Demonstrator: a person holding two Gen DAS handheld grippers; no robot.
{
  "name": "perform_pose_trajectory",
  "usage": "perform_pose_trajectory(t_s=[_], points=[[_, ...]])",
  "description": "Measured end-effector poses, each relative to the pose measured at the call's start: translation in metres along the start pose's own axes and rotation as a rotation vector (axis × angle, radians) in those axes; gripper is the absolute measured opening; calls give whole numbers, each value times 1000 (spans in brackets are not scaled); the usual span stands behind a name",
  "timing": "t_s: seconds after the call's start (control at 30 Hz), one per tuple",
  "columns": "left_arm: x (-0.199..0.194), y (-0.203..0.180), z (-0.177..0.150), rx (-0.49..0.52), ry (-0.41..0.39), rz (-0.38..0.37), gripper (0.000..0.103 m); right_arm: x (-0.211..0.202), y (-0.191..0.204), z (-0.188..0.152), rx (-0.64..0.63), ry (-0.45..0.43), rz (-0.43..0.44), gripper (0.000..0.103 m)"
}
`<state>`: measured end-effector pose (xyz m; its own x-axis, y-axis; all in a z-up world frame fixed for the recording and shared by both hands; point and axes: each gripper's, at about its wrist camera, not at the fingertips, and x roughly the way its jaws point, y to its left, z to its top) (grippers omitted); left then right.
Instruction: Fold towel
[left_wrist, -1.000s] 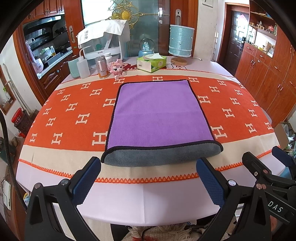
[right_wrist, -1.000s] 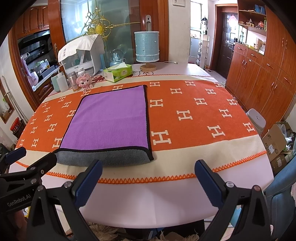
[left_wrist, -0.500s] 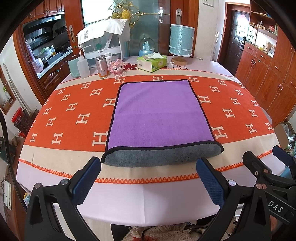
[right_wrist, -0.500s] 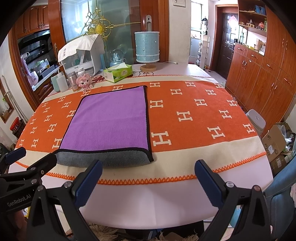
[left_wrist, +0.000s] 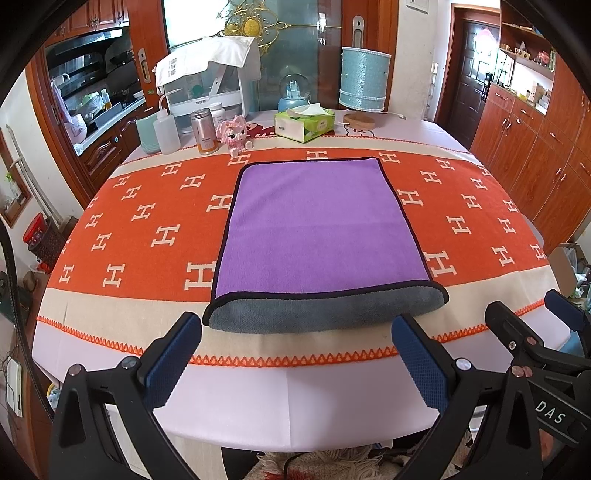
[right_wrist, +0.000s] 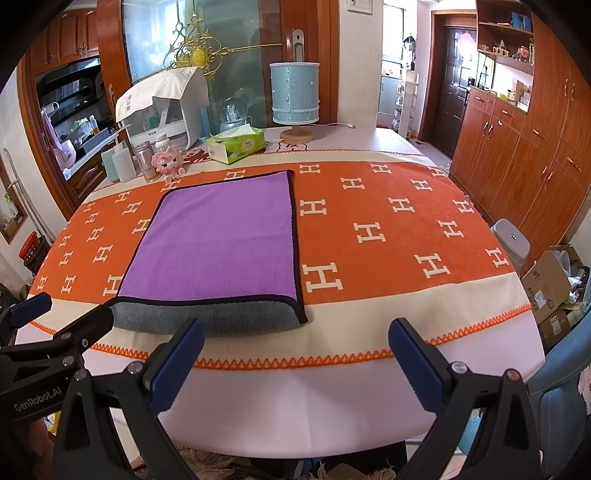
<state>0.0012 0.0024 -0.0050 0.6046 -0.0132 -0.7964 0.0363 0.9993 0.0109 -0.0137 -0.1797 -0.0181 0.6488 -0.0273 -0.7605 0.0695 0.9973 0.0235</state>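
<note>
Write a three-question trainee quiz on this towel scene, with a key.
1. True or false: the left tool grips the purple towel.
2. The tissue box stands: A) on the towel B) beyond the towel's far edge C) on the floor.
3. Fill in: the towel's underside, showing along its near edge, is ____.

Key: 1 false, both the left and the right tool hang open, short of the towel; 2 B; 3 grey.

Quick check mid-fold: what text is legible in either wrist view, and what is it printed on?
"DAS": on the right gripper body, left wrist view.
"GenRobot.AI": on the left gripper body, right wrist view.
"H": repeated across the orange tablecloth.
White cover print and tissue box label: too blurred.
</note>
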Motion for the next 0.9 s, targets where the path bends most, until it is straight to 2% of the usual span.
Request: perform_pose_trajectory(t_s=[0.9], points=[[6,4,-5,-3,16,-3,102,4,2,-4,-4,5,-5,100]])
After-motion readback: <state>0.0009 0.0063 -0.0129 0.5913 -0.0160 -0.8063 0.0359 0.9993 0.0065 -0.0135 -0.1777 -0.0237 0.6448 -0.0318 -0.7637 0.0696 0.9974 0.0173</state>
